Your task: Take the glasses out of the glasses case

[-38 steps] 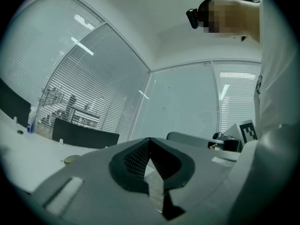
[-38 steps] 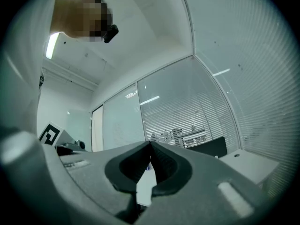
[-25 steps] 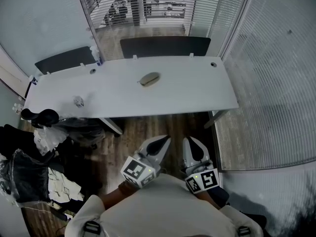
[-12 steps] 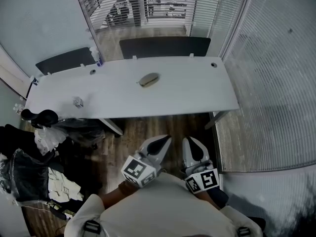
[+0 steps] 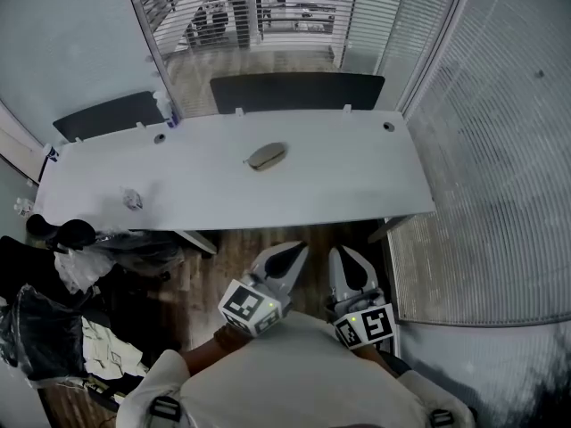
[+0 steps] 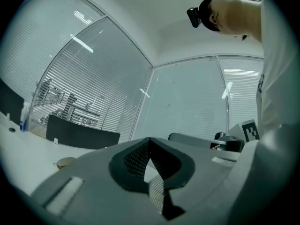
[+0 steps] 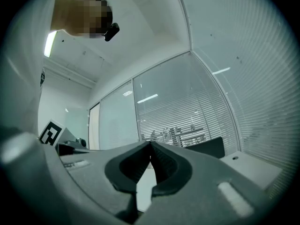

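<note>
One glasses case (image 5: 267,156), apparently closed, lies mid-way along the white bench (image 5: 357,172), well apart from the left claw (image 5: 291,255) and right claw (image 5: 343,259), both pressed together and empty; the task looks unstarted.

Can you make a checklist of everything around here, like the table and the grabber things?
Surface: white table, few things on it.
Job's things: tan glasses case lies mid-table, looks closed; glasses not visible.
Clutter: crumpled scrap and bottle at table's left; bags and papers on floor.
Grippers: left gripper and right gripper shut, empty, short of the table.
Cables: nothing seen.
Surroundings: glass walls with blinds; dark panels behind table.
</note>
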A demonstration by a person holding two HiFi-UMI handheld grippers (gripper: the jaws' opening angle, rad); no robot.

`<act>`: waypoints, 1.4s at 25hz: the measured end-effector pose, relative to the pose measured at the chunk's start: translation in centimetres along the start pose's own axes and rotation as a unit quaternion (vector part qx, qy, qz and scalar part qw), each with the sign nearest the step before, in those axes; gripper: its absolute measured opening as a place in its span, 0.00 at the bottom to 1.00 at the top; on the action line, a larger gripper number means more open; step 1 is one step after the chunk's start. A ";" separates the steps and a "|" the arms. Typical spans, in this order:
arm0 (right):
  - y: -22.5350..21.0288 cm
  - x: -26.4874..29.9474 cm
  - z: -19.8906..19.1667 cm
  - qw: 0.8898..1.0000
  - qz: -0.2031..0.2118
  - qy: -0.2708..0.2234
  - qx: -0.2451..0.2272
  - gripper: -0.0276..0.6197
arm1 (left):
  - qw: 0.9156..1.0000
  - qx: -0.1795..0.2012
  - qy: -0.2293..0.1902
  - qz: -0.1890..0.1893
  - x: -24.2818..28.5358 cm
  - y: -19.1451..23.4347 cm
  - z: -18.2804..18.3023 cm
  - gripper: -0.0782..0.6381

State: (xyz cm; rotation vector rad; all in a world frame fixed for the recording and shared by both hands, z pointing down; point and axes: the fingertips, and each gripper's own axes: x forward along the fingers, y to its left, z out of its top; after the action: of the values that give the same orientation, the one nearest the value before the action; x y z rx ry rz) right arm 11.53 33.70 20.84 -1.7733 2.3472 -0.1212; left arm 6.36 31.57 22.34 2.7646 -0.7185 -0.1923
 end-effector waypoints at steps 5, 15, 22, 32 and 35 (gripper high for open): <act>-1.5 6.8 -0.8 1.000 0.000 0.003 -0.007 0.05 | 1.000 -0.001 -0.003 -0.003 3.3 6.1 1.0 0.11; -4.0 21.3 -0.6 1.000 0.015 0.011 -0.023 0.05 | 1.000 -0.005 -0.010 0.004 9.4 18.1 5.8 0.11; -5.0 29.6 -0.8 0.999 0.028 0.019 -0.031 0.05 | 1.000 0.002 -0.021 0.013 12.2 25.2 8.5 0.11; -6.5 33.7 -3.4 0.998 0.036 0.051 -0.019 0.04 | 0.999 -0.007 0.004 0.052 13.4 29.8 7.5 0.11; -7.4 34.1 -3.6 0.998 0.041 0.050 -0.018 0.04 | 0.998 0.004 0.006 0.063 14.0 30.2 7.1 0.11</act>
State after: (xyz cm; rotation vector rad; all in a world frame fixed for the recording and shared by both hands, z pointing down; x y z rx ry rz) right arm 8.86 -1.22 22.11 -1.7220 2.5047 -0.1599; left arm 3.30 -2.30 23.78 2.7143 -0.8896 -0.1457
